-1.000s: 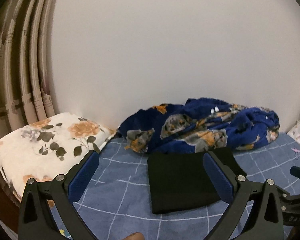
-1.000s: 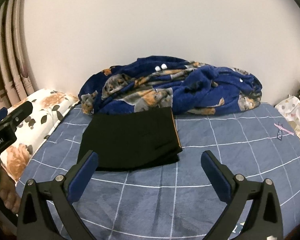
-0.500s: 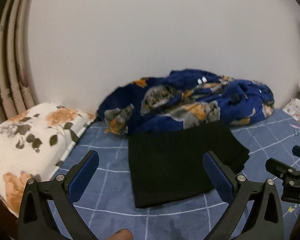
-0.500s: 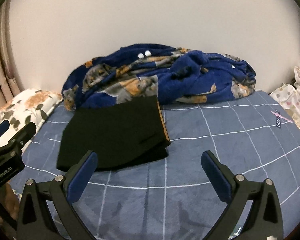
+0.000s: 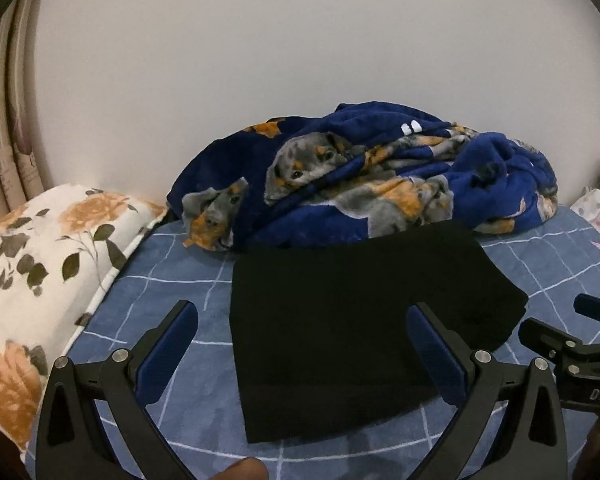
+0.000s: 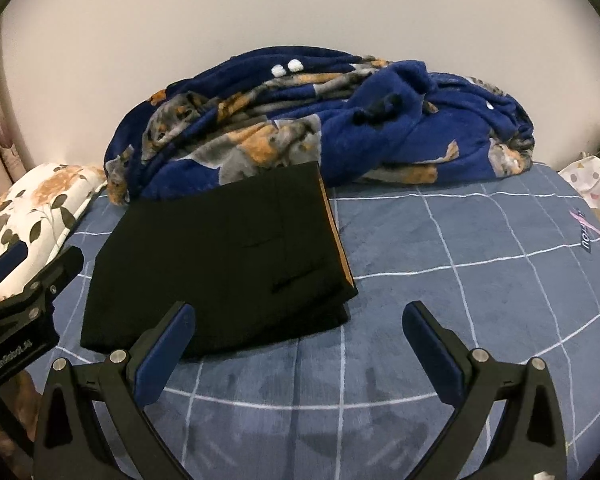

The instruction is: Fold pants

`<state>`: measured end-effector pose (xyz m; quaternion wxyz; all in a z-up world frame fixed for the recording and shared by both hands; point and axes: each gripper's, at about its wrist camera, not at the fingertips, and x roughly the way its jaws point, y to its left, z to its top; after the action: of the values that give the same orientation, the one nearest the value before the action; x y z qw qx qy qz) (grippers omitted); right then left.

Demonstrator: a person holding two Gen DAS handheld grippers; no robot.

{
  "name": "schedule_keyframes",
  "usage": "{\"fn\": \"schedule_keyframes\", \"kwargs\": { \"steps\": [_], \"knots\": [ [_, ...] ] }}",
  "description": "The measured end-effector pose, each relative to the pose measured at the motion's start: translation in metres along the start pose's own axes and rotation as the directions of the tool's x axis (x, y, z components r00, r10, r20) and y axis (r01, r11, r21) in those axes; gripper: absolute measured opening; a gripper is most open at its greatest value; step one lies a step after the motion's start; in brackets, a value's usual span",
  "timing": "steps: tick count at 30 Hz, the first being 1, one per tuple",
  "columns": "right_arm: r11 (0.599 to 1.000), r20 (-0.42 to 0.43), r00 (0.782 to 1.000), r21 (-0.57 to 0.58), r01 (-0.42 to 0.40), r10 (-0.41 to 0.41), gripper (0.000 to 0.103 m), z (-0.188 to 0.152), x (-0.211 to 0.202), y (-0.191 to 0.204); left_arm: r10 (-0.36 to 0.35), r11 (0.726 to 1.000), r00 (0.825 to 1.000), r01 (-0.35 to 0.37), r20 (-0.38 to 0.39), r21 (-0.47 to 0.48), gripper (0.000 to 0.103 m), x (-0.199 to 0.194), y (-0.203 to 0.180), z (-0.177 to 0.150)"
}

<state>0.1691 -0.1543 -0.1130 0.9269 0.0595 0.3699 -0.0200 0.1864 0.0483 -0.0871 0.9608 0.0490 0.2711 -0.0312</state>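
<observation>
Nearest the left wrist camera, the left tongs stand spread wide with nothing between the blue pads, hovering over the near edge of the black pants. The right tongs are likewise wide apart and empty, above the blue checked bed sheet just beside the pants' near right corner. The pants lie folded into a flat rectangle on the bed, an orange-brown edge along their right side. Behind them, touching their far edge, a rumpled blue dog-print blanket is heaped against the white wall. A floral pillow lies at the left.
</observation>
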Motion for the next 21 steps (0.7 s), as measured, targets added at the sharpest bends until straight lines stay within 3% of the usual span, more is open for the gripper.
{"fn": "schedule_keyframes", "kwargs": {
  "steps": [6, 10, 21],
  "knots": [
    [1.000, -0.012, 1.000, -0.011, 0.000, 0.000, 0.103, 0.003, 0.015, 0.003, -0.001, 1.000, 1.000, 0.001, -0.022, -0.018, 0.103, 0.011, 0.006, -0.002],
    [1.000, -0.018, 1.000, -0.010, -0.001, 0.001, 0.103, 0.000, 0.020, 0.004, 0.041, 0.999, 0.998, -0.042, -0.038, -0.014, 0.103, 0.015, 0.007, -0.001],
    [1.000, -0.023, 1.000, -0.018, 0.005, -0.006, 0.103, -0.002, 0.026, 0.006, 0.035, 0.998, 0.997, -0.038, -0.063, -0.041, 0.103, 0.023, 0.016, -0.003]
  ]
}}
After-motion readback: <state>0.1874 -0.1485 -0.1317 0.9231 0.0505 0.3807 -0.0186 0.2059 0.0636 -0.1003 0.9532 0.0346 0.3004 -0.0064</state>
